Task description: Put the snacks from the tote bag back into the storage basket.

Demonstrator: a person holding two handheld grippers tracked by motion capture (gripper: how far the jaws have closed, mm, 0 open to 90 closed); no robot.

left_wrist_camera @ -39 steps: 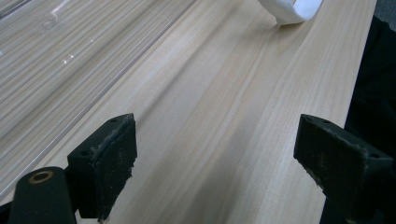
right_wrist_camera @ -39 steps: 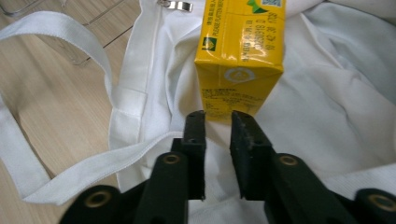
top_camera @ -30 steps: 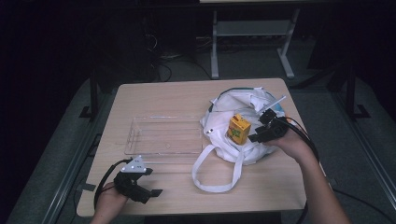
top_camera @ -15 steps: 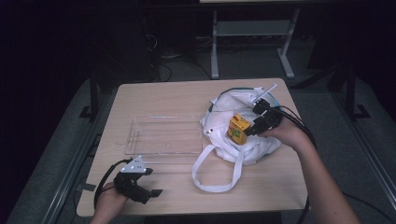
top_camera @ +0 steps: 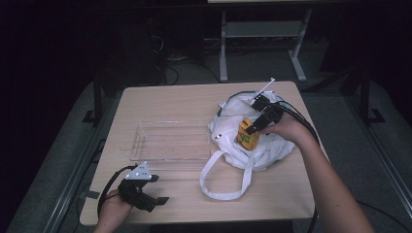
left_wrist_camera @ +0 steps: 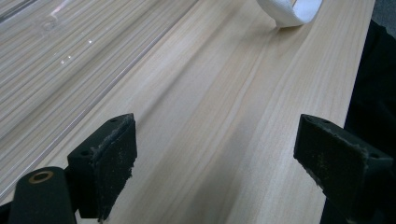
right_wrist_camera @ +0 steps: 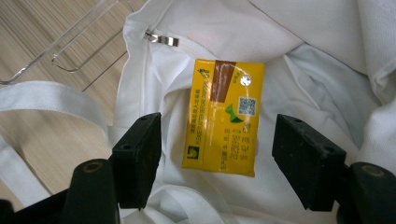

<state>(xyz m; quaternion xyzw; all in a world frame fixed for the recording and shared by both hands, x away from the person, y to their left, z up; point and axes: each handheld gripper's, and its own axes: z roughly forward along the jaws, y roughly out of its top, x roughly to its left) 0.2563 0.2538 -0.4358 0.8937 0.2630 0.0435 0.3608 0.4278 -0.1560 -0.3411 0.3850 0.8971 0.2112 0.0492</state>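
Note:
A yellow drink carton (top_camera: pixel 245 138) (right_wrist_camera: pixel 224 116) lies on a white cloth bag (top_camera: pixel 272 145) (right_wrist_camera: pixel 327 70) at the right of the table. My right gripper (top_camera: pixel 252 127) (right_wrist_camera: pixel 219 135) hovers just above it. Its jaws have just been opening and stand apart on either side of the carton with a gap on both sides. My left gripper (top_camera: pixel 156 189) (left_wrist_camera: pixel 215 140) rests near the table's front left corner, open, with bare wood between its pads.
A clear plastic tray (top_camera: pixel 141 133) (left_wrist_camera: pixel 46 56) (right_wrist_camera: pixel 70 51) lies in the middle of the table, left of the bag. The bag's white strap (top_camera: pixel 218 189) (left_wrist_camera: pixel 289 11) loops toward the front edge. A metal stand (top_camera: pixel 262 29) is behind the table.
My right hand has moved left from beside the carton to over it, and its jaws now stand wider. The left hand has stayed put.

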